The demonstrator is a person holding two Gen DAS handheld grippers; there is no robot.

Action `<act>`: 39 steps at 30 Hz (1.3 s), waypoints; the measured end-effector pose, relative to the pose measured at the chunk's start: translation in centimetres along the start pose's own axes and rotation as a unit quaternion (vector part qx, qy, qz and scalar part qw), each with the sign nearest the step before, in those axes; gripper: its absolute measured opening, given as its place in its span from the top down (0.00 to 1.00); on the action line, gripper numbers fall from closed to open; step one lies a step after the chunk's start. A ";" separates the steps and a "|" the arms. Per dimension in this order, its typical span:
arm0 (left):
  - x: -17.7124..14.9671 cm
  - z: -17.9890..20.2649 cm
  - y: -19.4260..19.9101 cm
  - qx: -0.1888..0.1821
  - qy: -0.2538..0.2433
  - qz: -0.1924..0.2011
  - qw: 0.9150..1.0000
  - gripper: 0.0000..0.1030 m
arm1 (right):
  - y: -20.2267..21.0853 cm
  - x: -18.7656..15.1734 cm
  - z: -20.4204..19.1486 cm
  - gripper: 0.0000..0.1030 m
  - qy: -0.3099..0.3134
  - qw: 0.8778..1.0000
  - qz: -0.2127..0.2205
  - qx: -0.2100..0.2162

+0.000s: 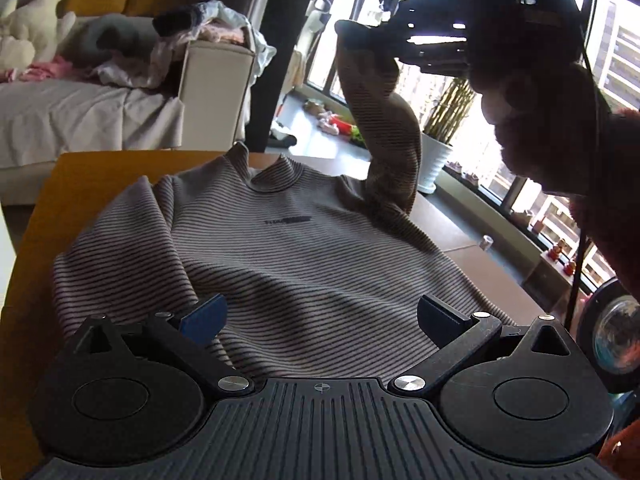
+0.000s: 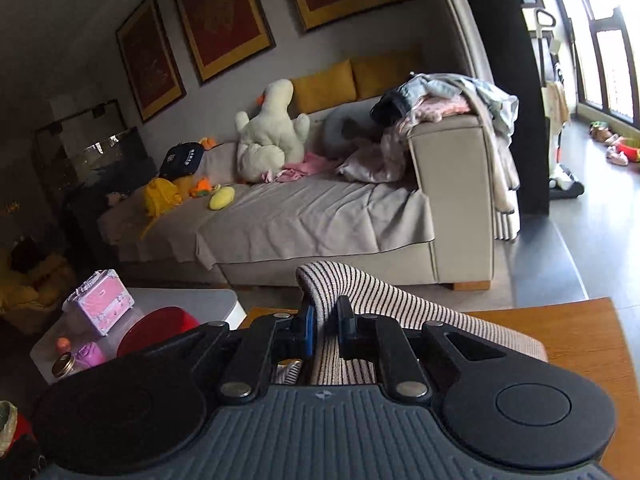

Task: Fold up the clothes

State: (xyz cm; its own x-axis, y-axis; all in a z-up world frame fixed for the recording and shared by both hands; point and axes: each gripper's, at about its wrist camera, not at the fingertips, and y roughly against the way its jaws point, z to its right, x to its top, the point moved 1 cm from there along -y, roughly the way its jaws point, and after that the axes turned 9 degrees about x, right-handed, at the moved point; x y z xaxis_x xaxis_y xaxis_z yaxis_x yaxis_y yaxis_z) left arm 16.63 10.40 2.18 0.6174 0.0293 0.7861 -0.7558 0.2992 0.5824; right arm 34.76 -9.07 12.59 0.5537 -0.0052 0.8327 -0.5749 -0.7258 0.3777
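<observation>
Wooden counter (image 1: pixel 80 184) under soft, limp striped sweater (image 1: pixel 288 256); left claw (image 1: pixel 320 316) agape above hem, empty; right claw (image 2: pixel 325 330) pinching sleeve cuff (image 2: pixel 320 280), probably light.

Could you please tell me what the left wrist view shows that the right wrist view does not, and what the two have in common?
Only the left wrist view shows the striped sweater's body spread on the wooden table, collar away from the camera, the open left gripper above its hem, and the right gripper lifting a sleeve high.

Only the right wrist view shows the right gripper's fingers pinching the sleeve's cuff, plus a pink case.

Both show the sweater, the table, the sofa and the plush duck.
</observation>
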 end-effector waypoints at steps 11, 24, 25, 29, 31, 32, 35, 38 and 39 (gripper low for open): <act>0.5 -1.1 -1.6 0.002 0.016 -0.018 1.000 0.00 | -0.8 -0.2 2.1 0.43 -0.019 0.999 0.028 0.004; 4.3 -1.7 -6.2 0.008 0.054 -0.021 0.998 0.00 | 1.3 -11.3 13.1 0.45 -0.106 0.987 -0.035 -0.117; 4.7 -1.8 -6.5 0.013 0.058 -0.022 0.998 0.00 | 1.3 -11.7 12.5 0.45 -0.078 0.988 -0.041 -0.127; 5.8 -2.2 -6.0 0.022 0.056 -0.013 0.998 0.00 | 0.9 -12.5 9.4 0.42 0.037 0.982 -0.070 -0.170; 6.1 -2.7 -5.0 0.036 0.044 -0.004 0.998 0.00 | 0.7 -13.1 7.2 0.42 0.080 0.979 -0.086 -0.165; 6.0 -3.1 -4.3 0.049 0.036 -0.002 0.998 0.00 | 0.8 -13.7 5.6 0.42 0.096 0.981 -0.094 -0.142; 5.5 -4.5 -2.3 0.095 0.014 -0.002 0.995 0.00 | 1.1 -15.3 0.8 0.43 0.142 0.980 -0.117 -0.075; 5.1 -6.6 -0.3 0.145 0.012 -0.003 0.989 0.00 | 1.3 -16.9 -4.1 0.65 0.188 0.972 -0.139 -0.007; 4.9 -7.4 0.4 0.157 0.017 -0.001 0.987 0.00 | 1.4 -17.4 -5.7 0.65 0.203 0.968 -0.146 0.016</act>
State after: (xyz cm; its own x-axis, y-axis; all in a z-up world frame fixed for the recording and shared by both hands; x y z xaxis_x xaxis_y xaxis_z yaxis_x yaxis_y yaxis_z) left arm 20.97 17.68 4.76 0.6225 0.0624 0.7802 -0.7812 -0.0107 0.6242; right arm 20.87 -6.14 0.92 0.4045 0.4690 0.7851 -0.4074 -0.6762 0.6138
